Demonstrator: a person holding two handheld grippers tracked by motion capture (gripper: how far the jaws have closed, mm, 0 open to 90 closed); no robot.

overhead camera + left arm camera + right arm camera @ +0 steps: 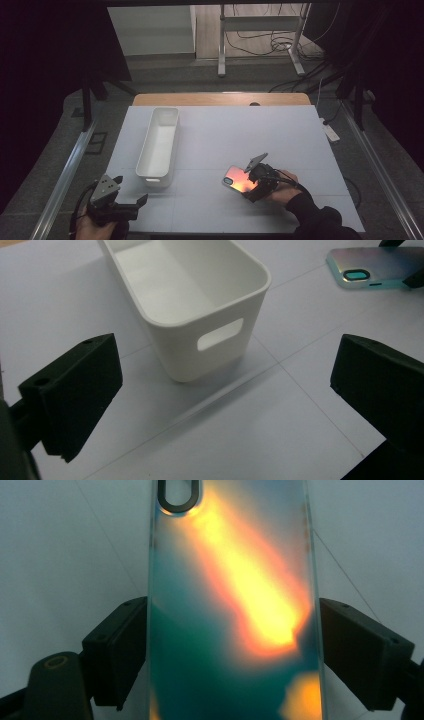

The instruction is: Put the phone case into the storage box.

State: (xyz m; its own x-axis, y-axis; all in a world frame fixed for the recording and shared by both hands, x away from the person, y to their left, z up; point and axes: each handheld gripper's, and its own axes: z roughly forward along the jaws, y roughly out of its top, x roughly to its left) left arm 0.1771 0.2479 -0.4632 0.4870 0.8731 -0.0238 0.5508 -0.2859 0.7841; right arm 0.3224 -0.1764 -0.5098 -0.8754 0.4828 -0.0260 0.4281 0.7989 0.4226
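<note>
Right gripper (256,186) clamped across a phone case (239,180), one jaw on each long edge; the right gripper view shows both black pads pressed against the sides of the case (232,605). Case has a glossy iridescent back, teal with an orange-yellow glare streak, camera cutout at the end pointing away from the gripper. It sits toward the near right part of the worktop (280,135), right of centre, lying about flat at the surface; can't tell if it's lifted off it. The person's right hand (285,187) comes in from the near right corner, dark sleeve behind it.

Left gripper (117,197) sits at the near left corner of the worktop, jaws spread wide with nothing between them. In the left gripper view both pads stand far apart over bare white surface, the left gripper (220,405) aimed at the short end of a white bin (200,305). The phone case (375,267) appears in the top right of that view, well apart from the bin.

White bin (160,145) is long and rectangular, open top, nothing visible inside, with a handle slot in its near end wall. It runs near-to-far along the left part of the worktop, near end just beyond the left gripper, not touching it. Bin and phone case are well apart, with bare worktop between.
</note>
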